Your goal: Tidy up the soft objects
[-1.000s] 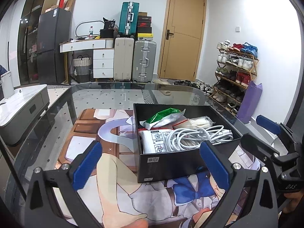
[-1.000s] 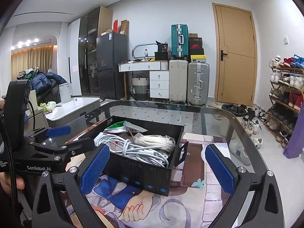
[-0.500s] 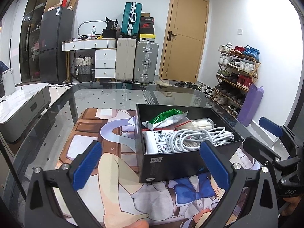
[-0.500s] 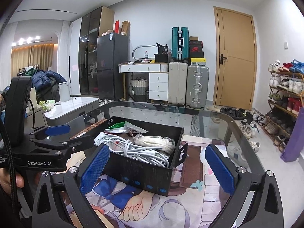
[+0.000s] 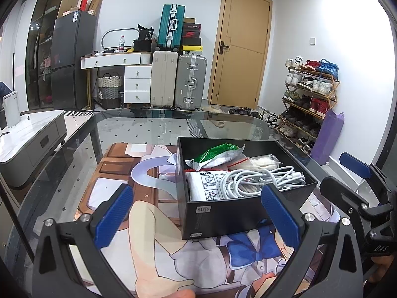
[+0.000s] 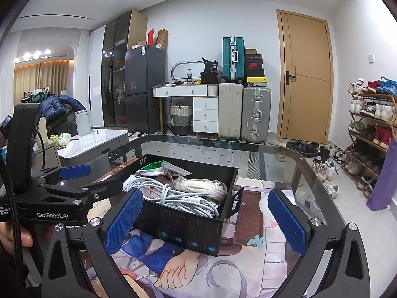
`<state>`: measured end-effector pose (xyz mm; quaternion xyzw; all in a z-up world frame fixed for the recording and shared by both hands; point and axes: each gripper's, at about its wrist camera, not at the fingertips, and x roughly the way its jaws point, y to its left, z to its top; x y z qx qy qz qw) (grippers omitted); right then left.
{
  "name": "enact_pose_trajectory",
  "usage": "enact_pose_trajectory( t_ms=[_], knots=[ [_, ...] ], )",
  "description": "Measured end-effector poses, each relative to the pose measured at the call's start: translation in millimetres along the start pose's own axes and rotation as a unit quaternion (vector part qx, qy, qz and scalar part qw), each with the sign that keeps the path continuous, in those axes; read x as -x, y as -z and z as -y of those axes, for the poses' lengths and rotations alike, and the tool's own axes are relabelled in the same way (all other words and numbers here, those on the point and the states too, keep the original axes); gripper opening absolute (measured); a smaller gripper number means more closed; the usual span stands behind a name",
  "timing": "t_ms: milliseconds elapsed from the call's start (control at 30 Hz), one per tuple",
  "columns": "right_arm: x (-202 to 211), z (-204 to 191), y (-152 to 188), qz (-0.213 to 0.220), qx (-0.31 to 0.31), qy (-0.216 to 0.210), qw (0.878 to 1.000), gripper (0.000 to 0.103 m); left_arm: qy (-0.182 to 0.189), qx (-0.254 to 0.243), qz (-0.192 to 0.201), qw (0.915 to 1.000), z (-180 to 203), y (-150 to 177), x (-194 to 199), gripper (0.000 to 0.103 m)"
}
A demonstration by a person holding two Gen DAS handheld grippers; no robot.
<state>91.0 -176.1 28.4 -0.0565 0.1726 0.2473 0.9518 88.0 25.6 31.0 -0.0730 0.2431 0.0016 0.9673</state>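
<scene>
Black box (image 5: 238,213) on the surface (image 5: 139,134), long side running away toward the door. White cable (image 5: 258,181) coiled inside. Left tool (image 5: 196,213) and right tool (image 6: 204,219) both spread wide, holding nothing.

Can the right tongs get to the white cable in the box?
Probably yes. The black box has no lid, and the white cable lies on top of the pile. The right tongs are open, empty and pointed at it; only the box's near wall stands between, so they would reach over it.
</scene>
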Motion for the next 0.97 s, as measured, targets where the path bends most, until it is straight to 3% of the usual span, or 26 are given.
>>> enact_pose_trajectory(
  t_ms=[967],
  knots=[
    [0.9, 1.8, 0.2, 0.000, 0.001, 0.001, 1.000, 0.102, 0.001, 0.001, 0.003, 1.0000, -1.1, -0.9, 1.8, 0.103]
  ],
)
